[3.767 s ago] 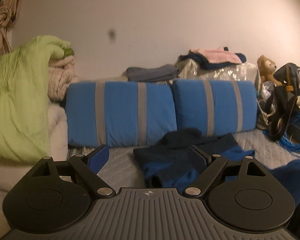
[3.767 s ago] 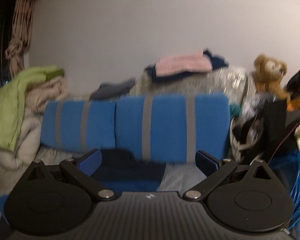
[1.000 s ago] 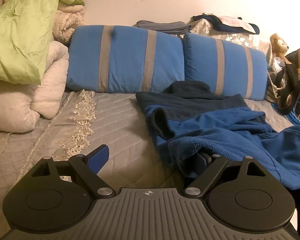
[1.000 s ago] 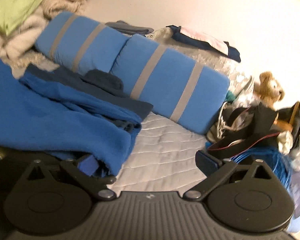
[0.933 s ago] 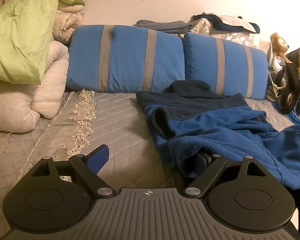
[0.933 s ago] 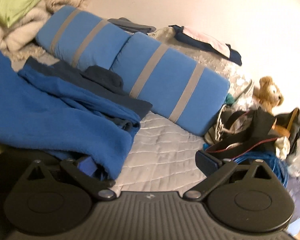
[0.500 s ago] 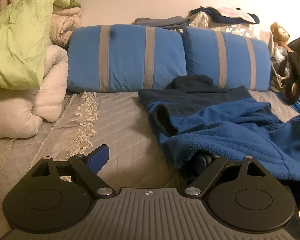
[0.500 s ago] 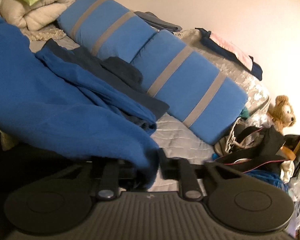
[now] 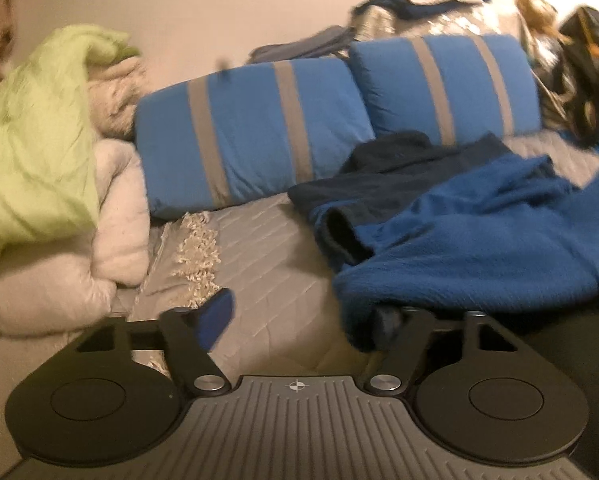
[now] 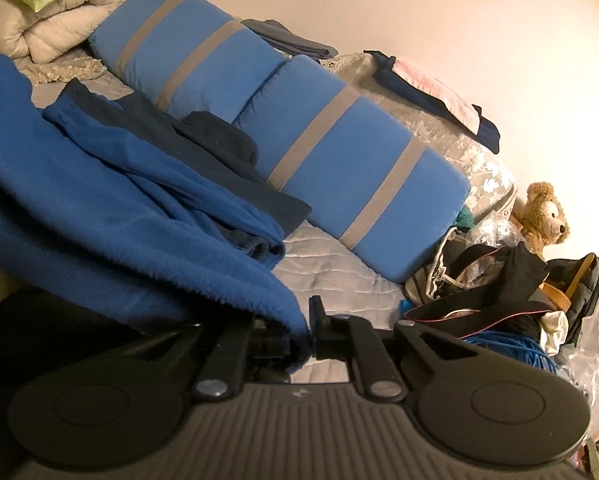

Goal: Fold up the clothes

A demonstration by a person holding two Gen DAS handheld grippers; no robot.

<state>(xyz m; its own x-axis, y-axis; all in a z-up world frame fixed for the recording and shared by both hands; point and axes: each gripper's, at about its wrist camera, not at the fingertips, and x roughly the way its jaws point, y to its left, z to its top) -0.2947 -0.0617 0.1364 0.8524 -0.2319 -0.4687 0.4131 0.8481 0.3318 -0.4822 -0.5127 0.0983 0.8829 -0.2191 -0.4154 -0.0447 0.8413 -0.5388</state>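
Fuzzy blue fleece [image 10: 111, 216], pinched by right tongs [image 10: 299, 336]

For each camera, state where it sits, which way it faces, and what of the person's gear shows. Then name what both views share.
Left wrist: on the left hand-held gripper, facing the striped blue pillows; its half-closed fingers show, one under the blue fleece hem.
Right wrist: on the right hand-held gripper, tilted, facing the teddy bear corner; its fingers pinch the fleece's edge.
Shared: fleece, pillows, quilted bed, bear.
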